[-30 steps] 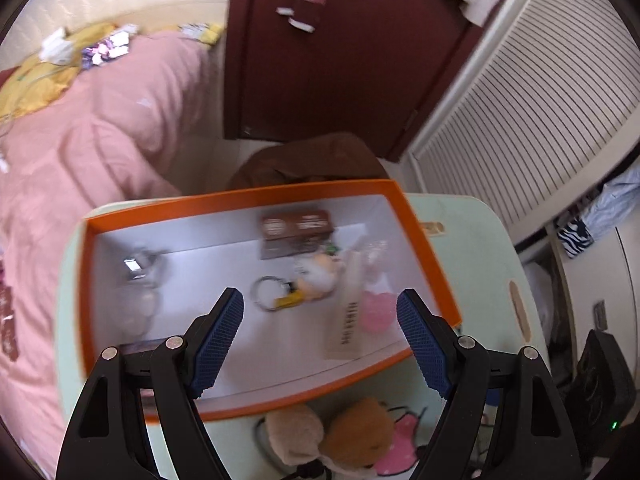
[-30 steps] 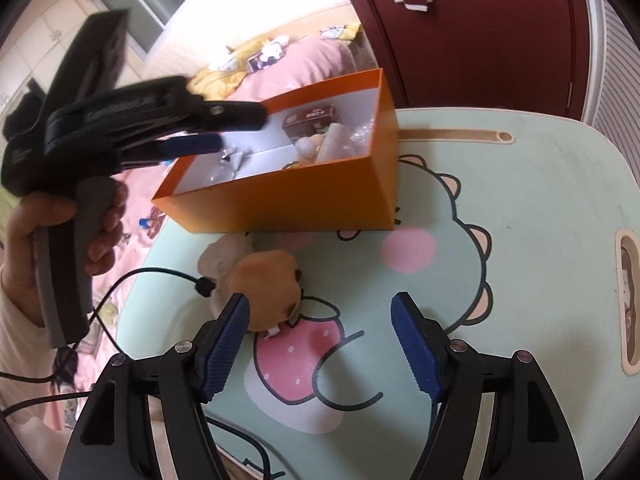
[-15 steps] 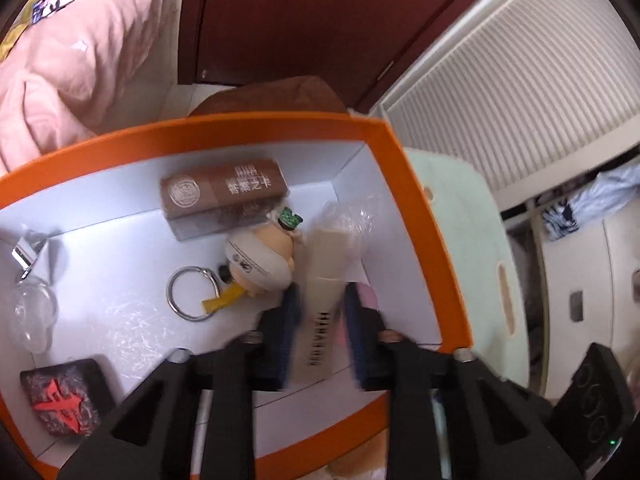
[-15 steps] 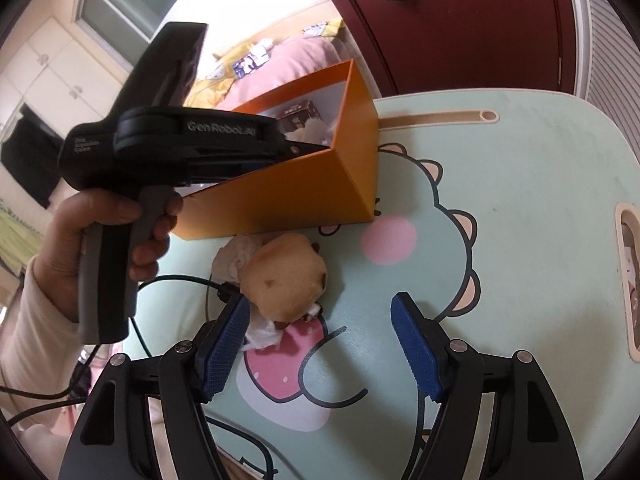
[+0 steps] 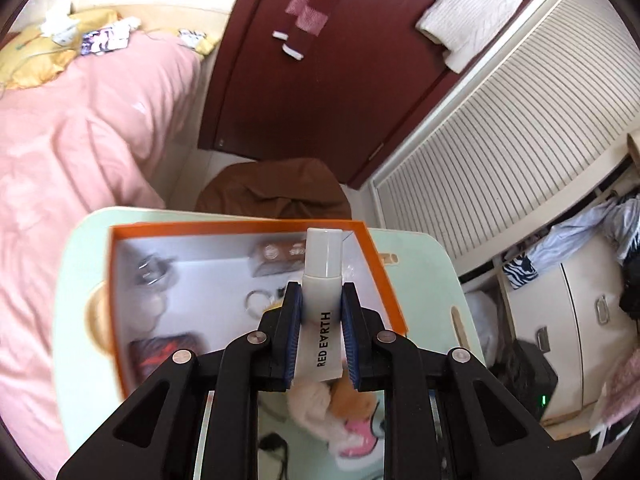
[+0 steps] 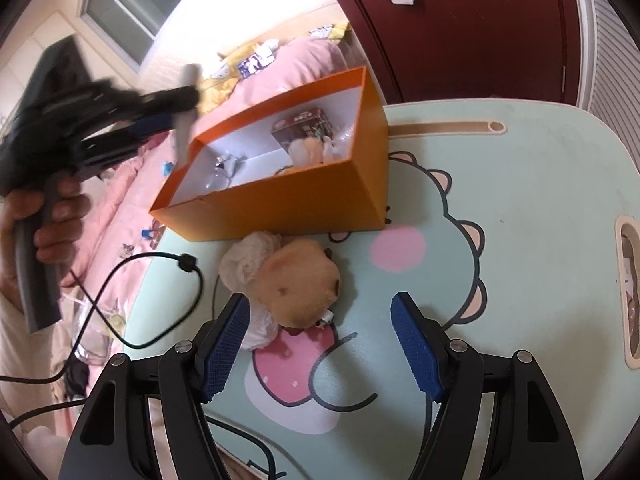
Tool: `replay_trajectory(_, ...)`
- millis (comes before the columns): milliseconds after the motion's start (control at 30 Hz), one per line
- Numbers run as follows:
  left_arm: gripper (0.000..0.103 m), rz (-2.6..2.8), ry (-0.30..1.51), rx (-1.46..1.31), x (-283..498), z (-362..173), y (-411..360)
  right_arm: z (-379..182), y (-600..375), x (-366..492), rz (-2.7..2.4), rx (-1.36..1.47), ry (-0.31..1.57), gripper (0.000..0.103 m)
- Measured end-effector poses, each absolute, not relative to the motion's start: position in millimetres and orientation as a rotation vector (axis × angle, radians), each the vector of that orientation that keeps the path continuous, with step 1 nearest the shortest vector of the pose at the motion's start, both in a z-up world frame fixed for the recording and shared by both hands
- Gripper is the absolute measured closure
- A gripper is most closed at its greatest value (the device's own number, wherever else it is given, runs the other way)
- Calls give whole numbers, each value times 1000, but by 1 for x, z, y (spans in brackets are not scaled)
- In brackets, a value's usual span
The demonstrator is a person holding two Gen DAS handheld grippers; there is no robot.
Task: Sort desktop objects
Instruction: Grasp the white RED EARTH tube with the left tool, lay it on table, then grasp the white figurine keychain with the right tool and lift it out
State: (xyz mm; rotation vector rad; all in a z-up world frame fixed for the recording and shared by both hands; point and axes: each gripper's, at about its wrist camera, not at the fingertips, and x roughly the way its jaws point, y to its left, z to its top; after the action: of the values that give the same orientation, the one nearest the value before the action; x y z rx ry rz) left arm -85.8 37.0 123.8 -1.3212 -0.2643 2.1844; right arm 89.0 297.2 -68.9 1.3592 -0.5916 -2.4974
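White tube [image 5: 323, 304] marked RED EARTH sits clamped between the left gripper [image 5: 320, 316] jaws — long axis running along the fingers, cap end pointing away from the hand, out over the orange box [image 5: 380, 276] on the tabletop [image 6: 520, 168]. Right gripper [image 6: 328, 344] hangs with jaws spread wide and empty — a tan plush toy [image 6: 298, 284] lies on the tabletop just ahead of them.

Bedroom: pink-quilted bed [image 5: 80, 152], wardrobe [image 5: 320, 80]
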Motion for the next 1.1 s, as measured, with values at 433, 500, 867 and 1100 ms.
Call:
replay_trajectory(433, 82, 2116, -242, -1586, -24, 49, 0, -34, 286, 21, -2552, 1239, -511, 30)
replay_trajectory(500, 82, 2117, -220, -1615, -22, 37, 2, -31, 283, 11, -2560, 1239, -505, 30)
replay_trajectory(867, 20, 2165, -469, -1514, -16, 38, -16, -11, 272, -50, -2578, 1352, -352, 30)
replay_trajectory(1100, 20, 2223, -476, -1517, -17, 38, -45, -23, 243, -102, -2525, 1513, -100, 30)
